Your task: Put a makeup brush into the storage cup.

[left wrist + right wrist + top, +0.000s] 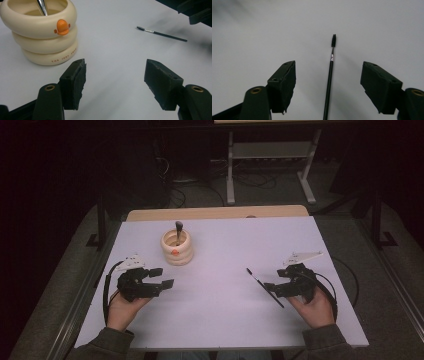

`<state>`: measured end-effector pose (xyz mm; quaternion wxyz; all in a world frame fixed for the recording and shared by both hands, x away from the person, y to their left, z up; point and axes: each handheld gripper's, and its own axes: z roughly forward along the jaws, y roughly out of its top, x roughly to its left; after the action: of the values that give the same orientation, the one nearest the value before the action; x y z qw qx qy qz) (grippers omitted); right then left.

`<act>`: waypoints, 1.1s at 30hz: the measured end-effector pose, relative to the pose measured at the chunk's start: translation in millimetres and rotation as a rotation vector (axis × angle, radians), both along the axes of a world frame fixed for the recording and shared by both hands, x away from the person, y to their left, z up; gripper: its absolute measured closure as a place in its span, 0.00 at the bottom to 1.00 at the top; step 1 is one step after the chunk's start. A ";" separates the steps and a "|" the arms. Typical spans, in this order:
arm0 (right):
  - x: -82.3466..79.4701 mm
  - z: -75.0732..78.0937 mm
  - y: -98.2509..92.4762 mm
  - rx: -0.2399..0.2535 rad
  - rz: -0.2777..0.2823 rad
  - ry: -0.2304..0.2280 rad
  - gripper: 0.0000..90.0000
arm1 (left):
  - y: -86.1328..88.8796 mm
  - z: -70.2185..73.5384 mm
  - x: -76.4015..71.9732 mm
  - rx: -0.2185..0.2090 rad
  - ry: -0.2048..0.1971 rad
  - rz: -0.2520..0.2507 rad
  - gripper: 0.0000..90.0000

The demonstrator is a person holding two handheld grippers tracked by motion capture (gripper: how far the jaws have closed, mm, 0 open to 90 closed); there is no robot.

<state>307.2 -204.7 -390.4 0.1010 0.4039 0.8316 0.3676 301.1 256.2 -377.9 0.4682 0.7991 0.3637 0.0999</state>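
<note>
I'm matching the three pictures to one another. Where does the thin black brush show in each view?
High view: the thin black brush lies slantwise on the white table, right of centre, its handle end at the right tool.
Left gripper view: upper right, lying flat, bristles pointing left.
Right gripper view: centre, running up between the open jaws, untouched.
Shared landmark: the white table.

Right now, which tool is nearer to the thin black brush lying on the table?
Right. The right tool straddles the brush, its handle between the open jaws, untouched. The left tool sits across the table, near the cream holder.
</note>
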 end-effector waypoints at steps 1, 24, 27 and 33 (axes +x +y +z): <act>0.7 -1.0 0.3 -0.012 -0.006 0.007 0.31 | -0.1 0.3 -0.2 -0.001 -0.002 0.000 0.37; 17.6 -26.2 20.6 -0.186 -0.010 0.204 0.65 | -6.8 -1.4 0.1 0.010 0.002 -0.028 0.37; 17.0 -28.3 17.9 -0.209 -0.011 0.212 0.67 | -6.8 -1.6 -0.1 0.009 0.002 -0.028 0.37; 15.7 -30.0 17.6 -0.219 -0.011 0.228 0.75 | -8.2 -1.9 0.0 0.013 0.002 -0.031 0.38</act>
<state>322.9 -187.2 -420.4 0.0516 0.4342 0.8705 0.2259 301.1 247.9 -379.8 0.4640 0.8077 0.3513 0.0941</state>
